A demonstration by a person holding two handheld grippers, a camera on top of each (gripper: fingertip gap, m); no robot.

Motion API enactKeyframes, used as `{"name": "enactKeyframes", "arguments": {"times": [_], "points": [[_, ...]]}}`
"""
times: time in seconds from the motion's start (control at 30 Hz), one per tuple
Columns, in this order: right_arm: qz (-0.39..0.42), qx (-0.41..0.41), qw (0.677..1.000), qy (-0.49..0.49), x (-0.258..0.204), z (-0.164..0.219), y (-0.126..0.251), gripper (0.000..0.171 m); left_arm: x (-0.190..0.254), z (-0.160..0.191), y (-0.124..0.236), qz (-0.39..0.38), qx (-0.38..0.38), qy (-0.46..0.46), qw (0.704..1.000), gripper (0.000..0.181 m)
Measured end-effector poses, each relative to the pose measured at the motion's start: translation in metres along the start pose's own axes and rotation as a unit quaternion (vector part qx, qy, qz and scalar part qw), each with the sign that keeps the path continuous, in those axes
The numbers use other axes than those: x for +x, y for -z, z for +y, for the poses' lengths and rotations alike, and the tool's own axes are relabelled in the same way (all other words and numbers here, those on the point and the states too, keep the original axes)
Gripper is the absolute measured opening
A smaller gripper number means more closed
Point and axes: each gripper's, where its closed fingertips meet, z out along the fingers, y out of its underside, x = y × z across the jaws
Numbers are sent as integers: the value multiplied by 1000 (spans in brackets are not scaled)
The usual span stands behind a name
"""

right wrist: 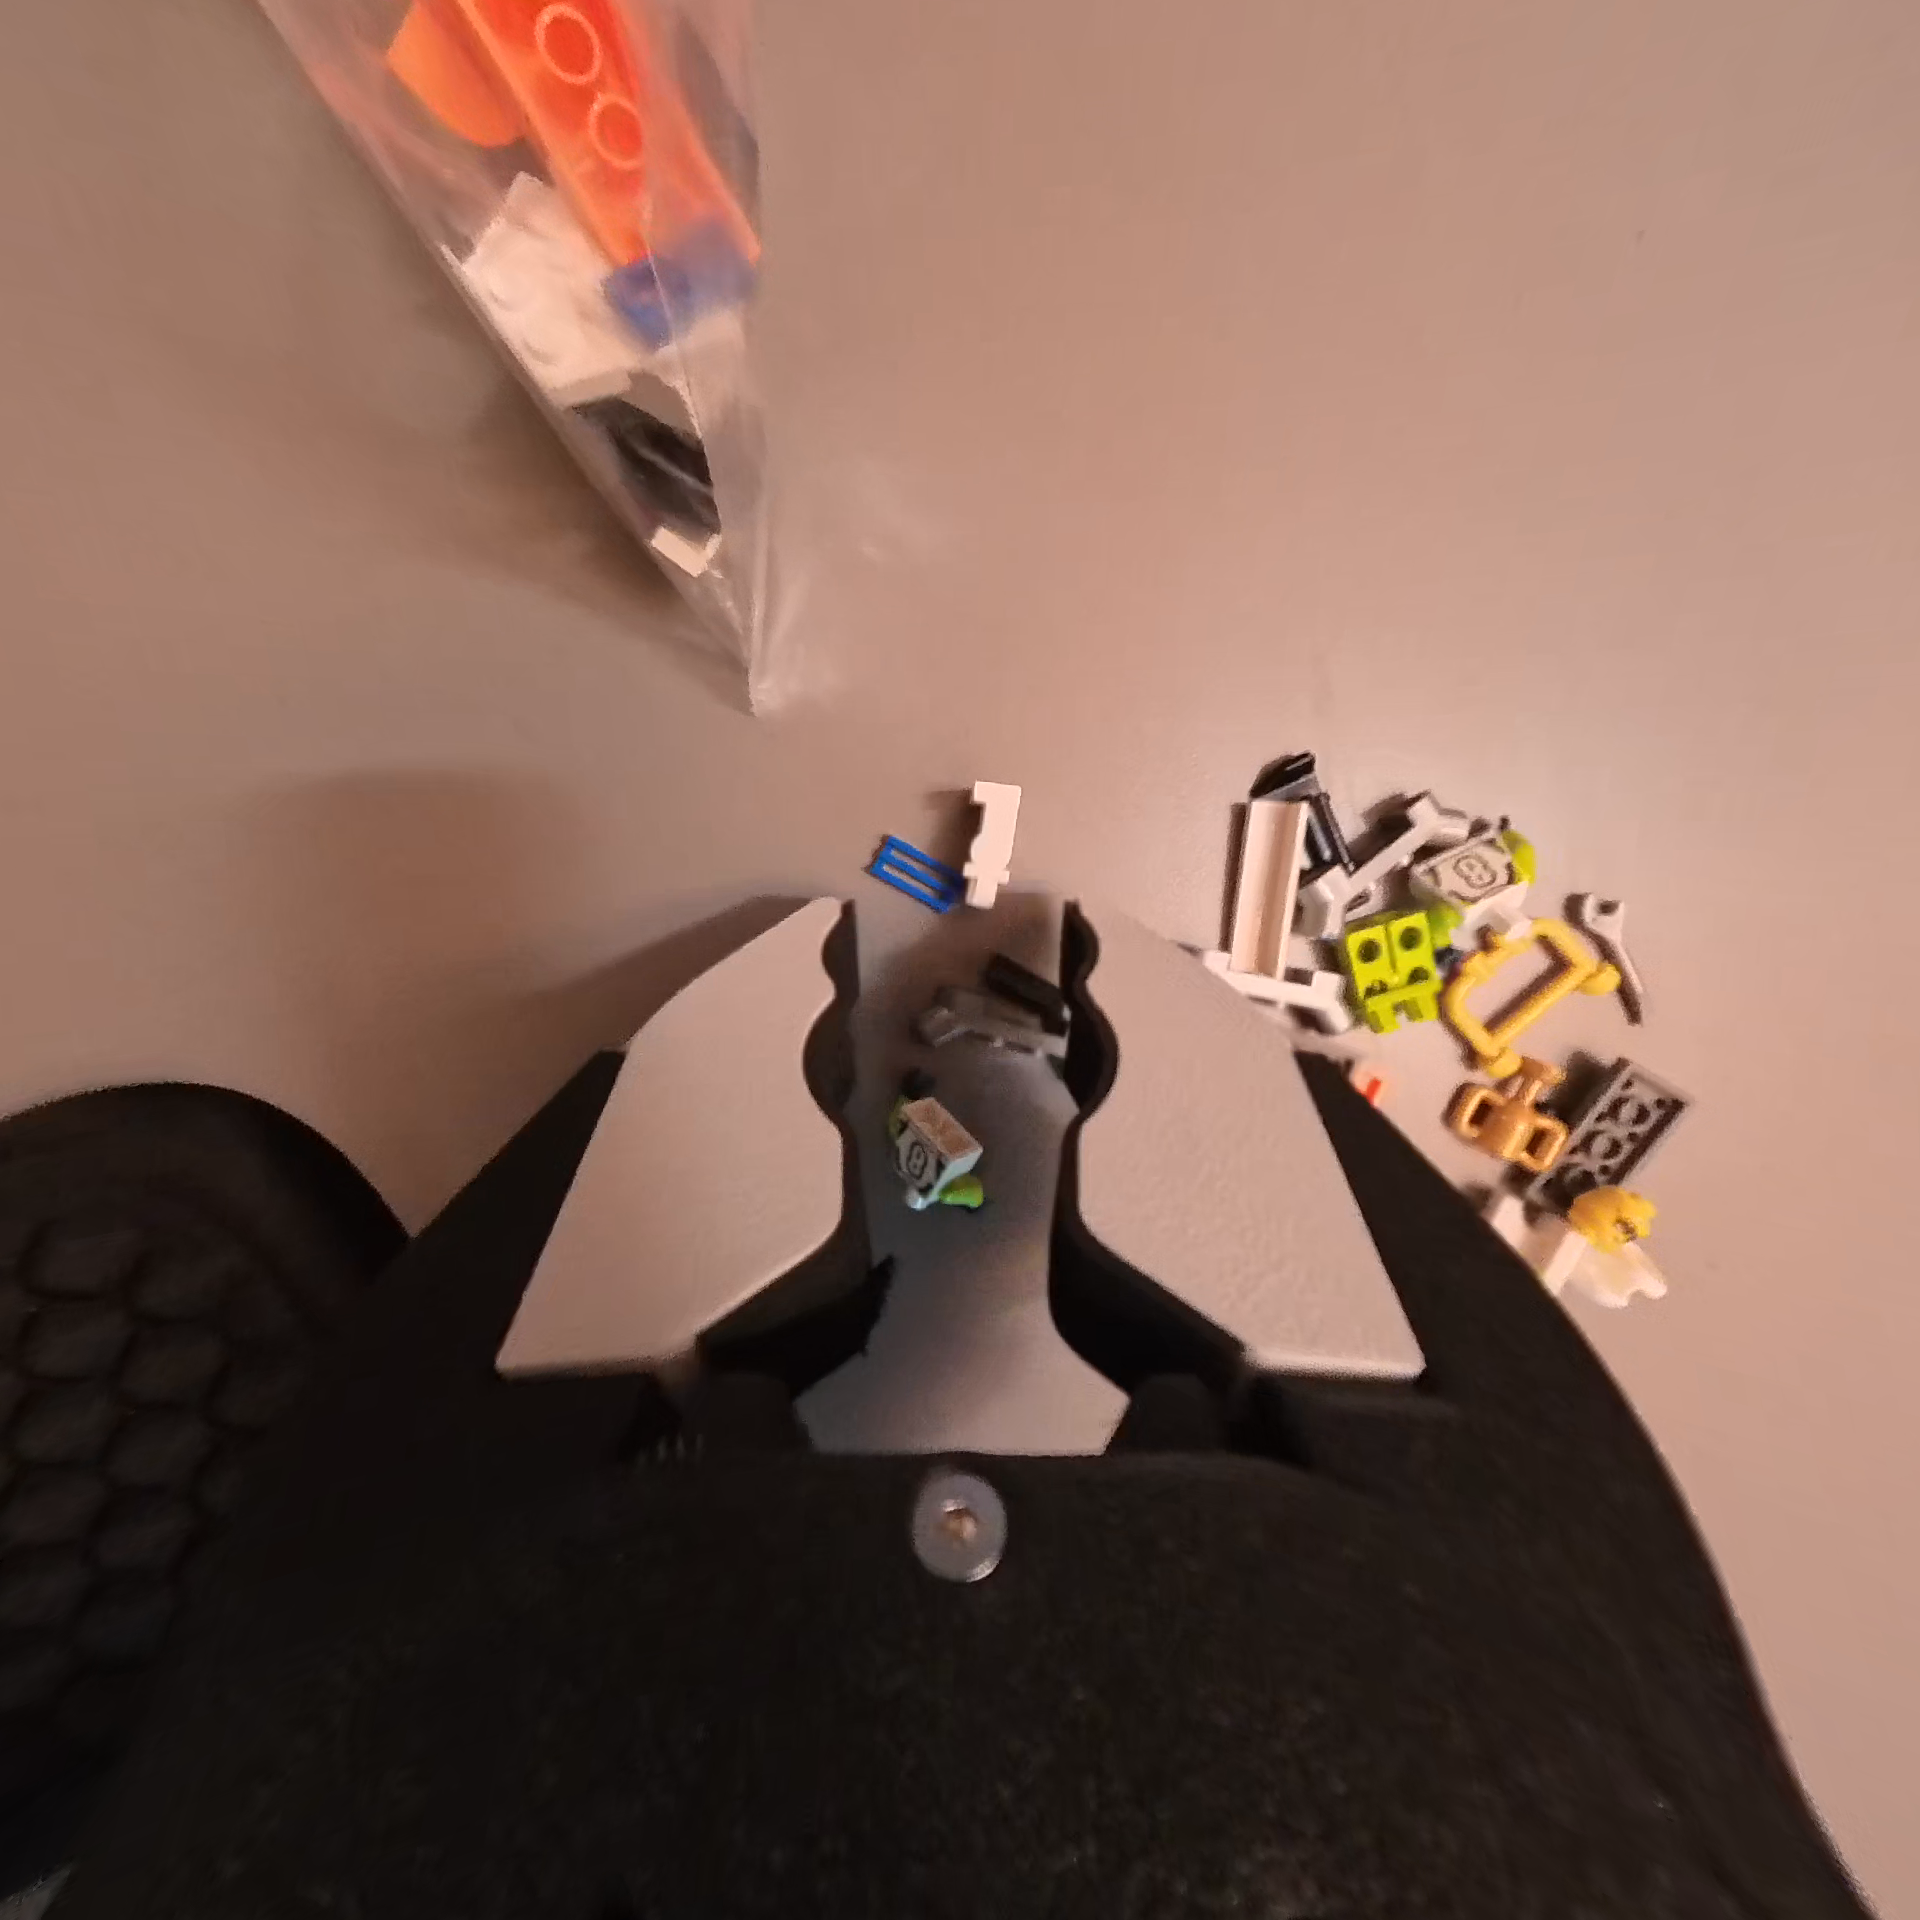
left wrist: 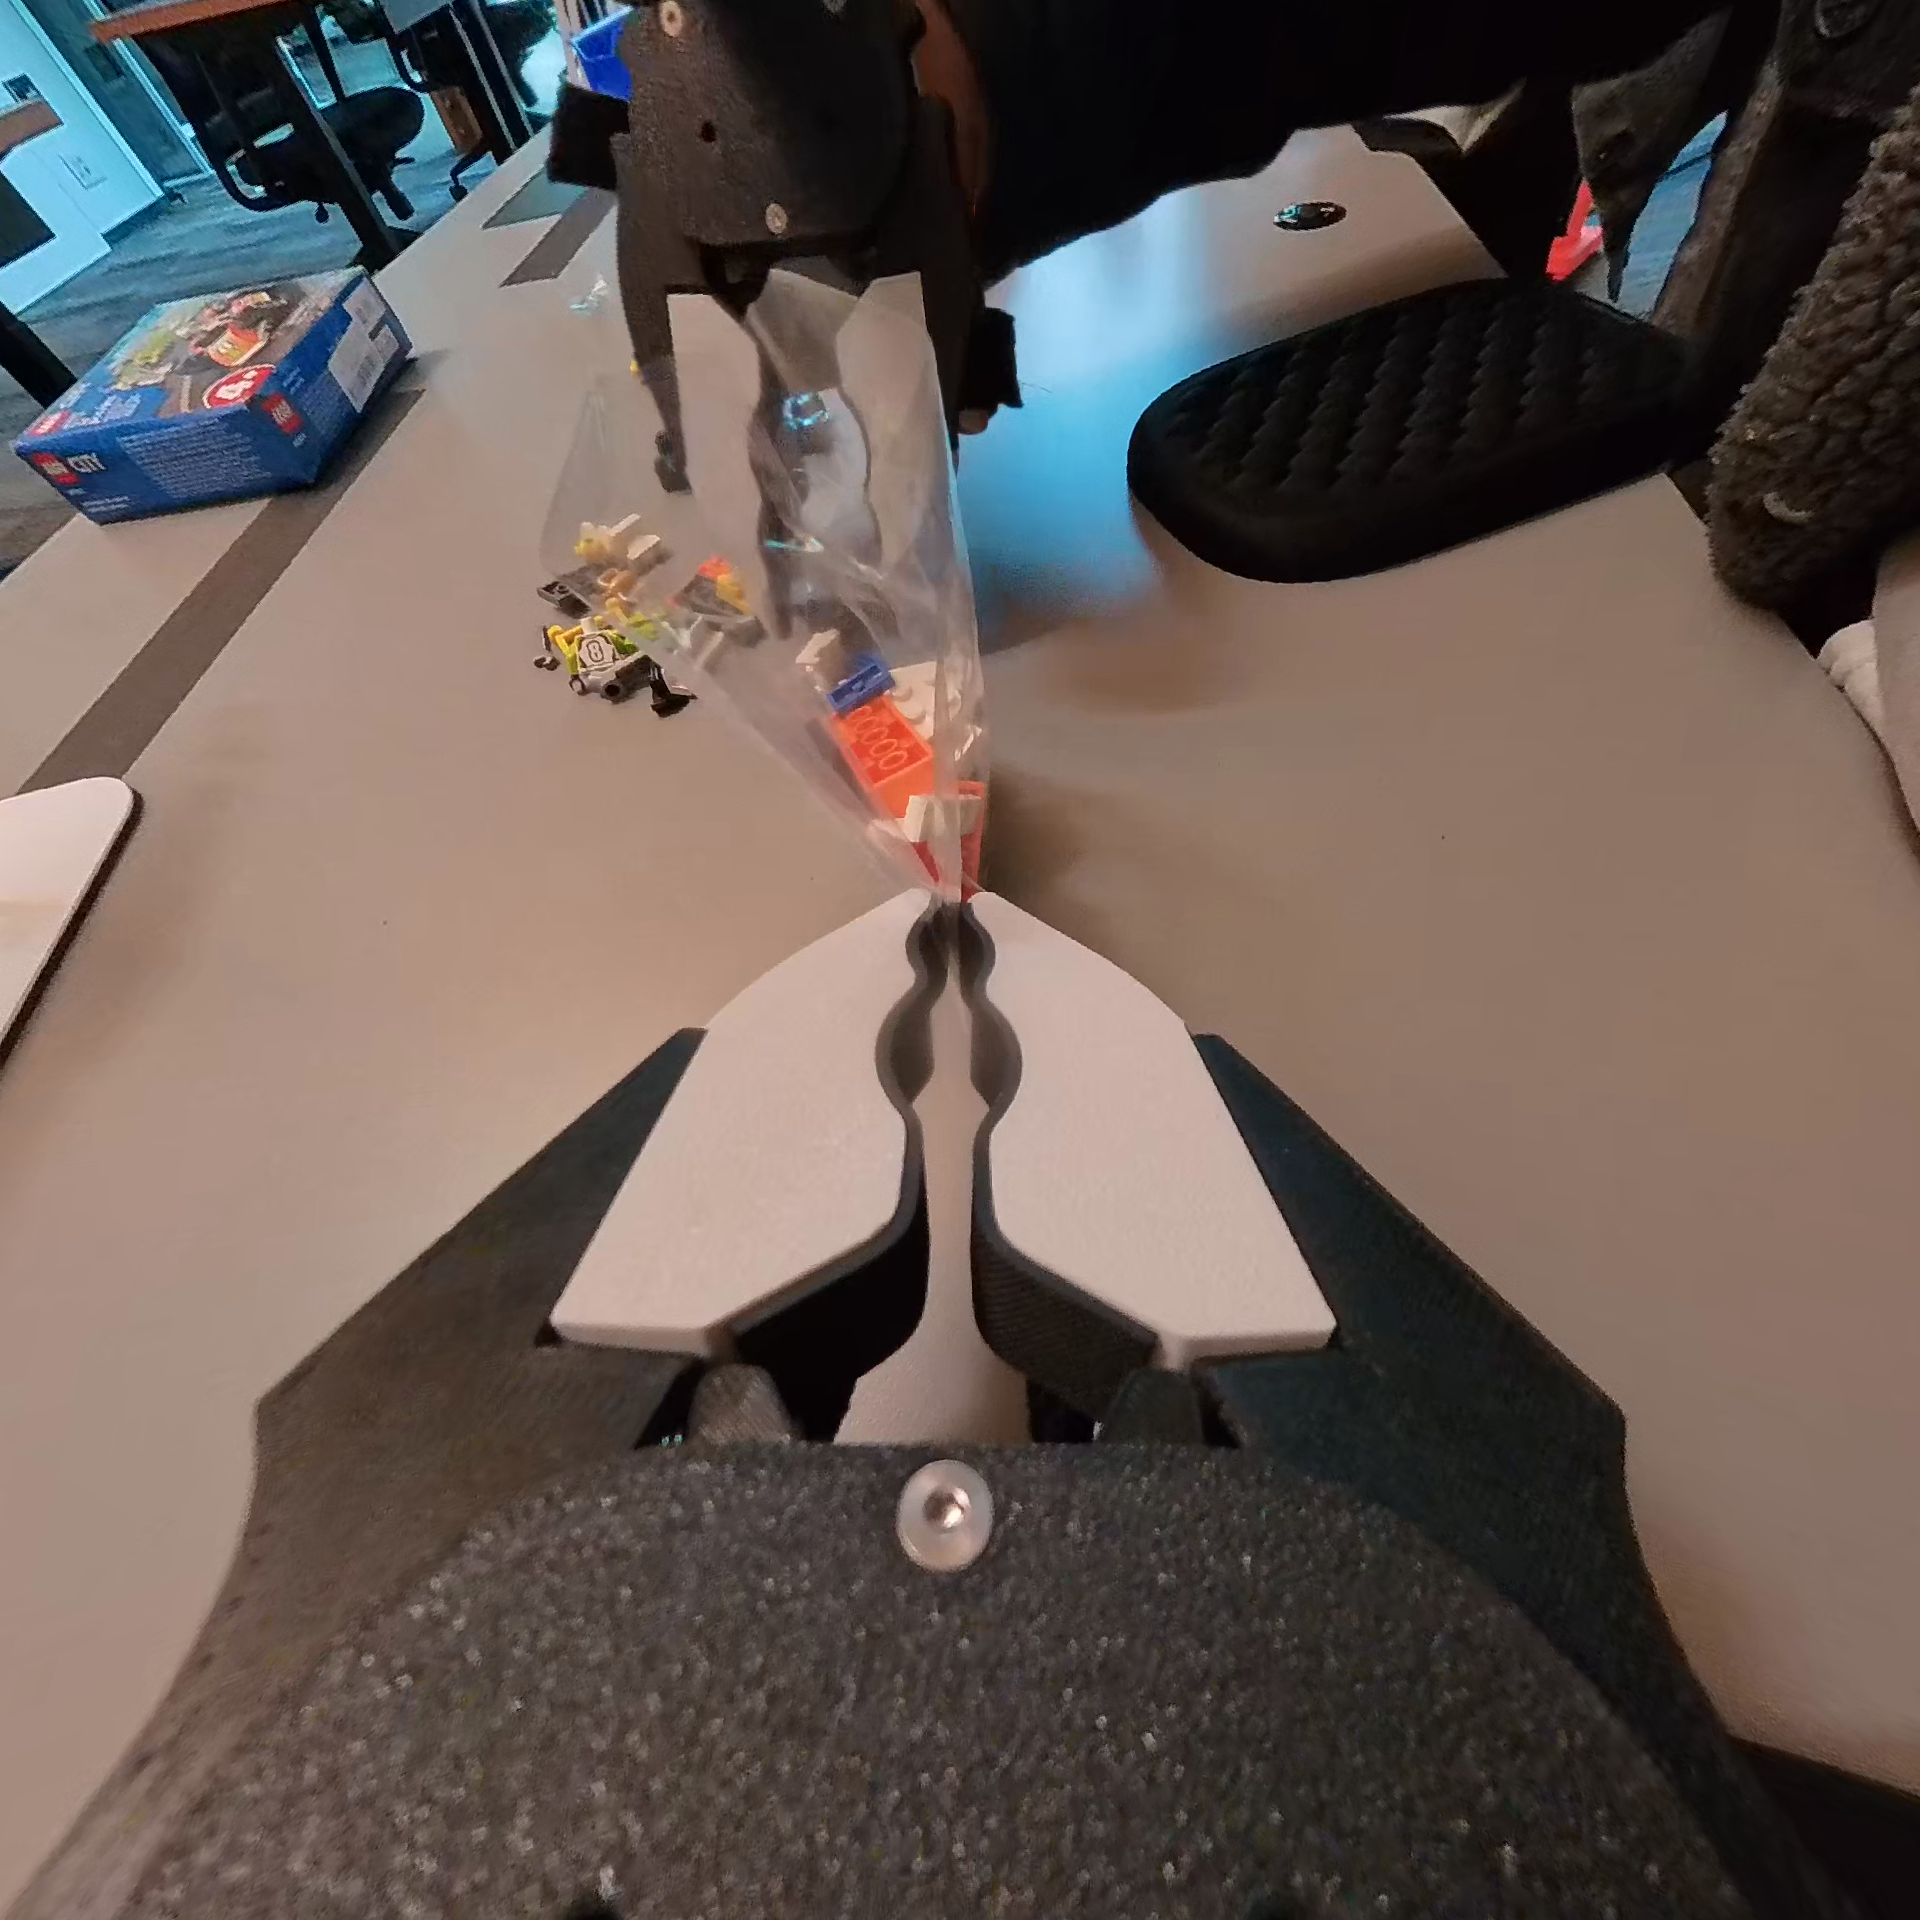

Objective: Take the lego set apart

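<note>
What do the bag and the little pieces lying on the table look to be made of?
The bag looks like thin clear plastic film: pieces show through it, and it creases and glints. The loose pieces seem hard moulded plastic, brightly coloured with crisp edges and studs. The table looks like a smooth matte grey laminate, though that is uncertain.

Office room with a long grey table

The grey table (left wrist: 1351,935) has darker inlaid strips (left wrist: 208,623) along its left side and a round grommet (left wrist: 1308,215) farther back. Beyond it stand desks with black office chairs (left wrist: 343,135) on a dim floor, beside what may be a bright window or white wall (left wrist: 62,125).
</note>
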Motion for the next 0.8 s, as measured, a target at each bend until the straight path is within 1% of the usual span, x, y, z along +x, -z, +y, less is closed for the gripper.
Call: {"name": "enactKeyframes", "arguments": {"times": [0.07, 0.13, 0.2, 0.3, 0.43, 0.63, 0.8], "points": [[-10, -5, 1000, 18, 1, -4, -3, 39, 0, 0, 0, 0, 0, 0, 1000, 1], [-27, -25, 999, 36, 2, -2, -8, 36, 0, 0, 0, -1, 0, 1, 1000, 1], [-60, -21, 997, 52, 0, -2, -9, 25, 0, 0, 0, 0, 0, 1, 1000, 1], [-73, -18, 995, 61, 7, -3, -10, 10, 0, 0, 0, 2, 1, 4, 1000, 1], [-76, -23, 994, 73, 8, -4, -11, 8, 0, 0, 0, 3, 1, 5, 1000, 1], [-55, 3, 996, 66, 5, -8, -10, 8, 0, 0, 0, 3, 1, 4, 1000, 1], [-44, 45, 996, 62, 4, -24, 12, 7, 0, 0, -1, 3, 1, 4, 1000, 1]]}}
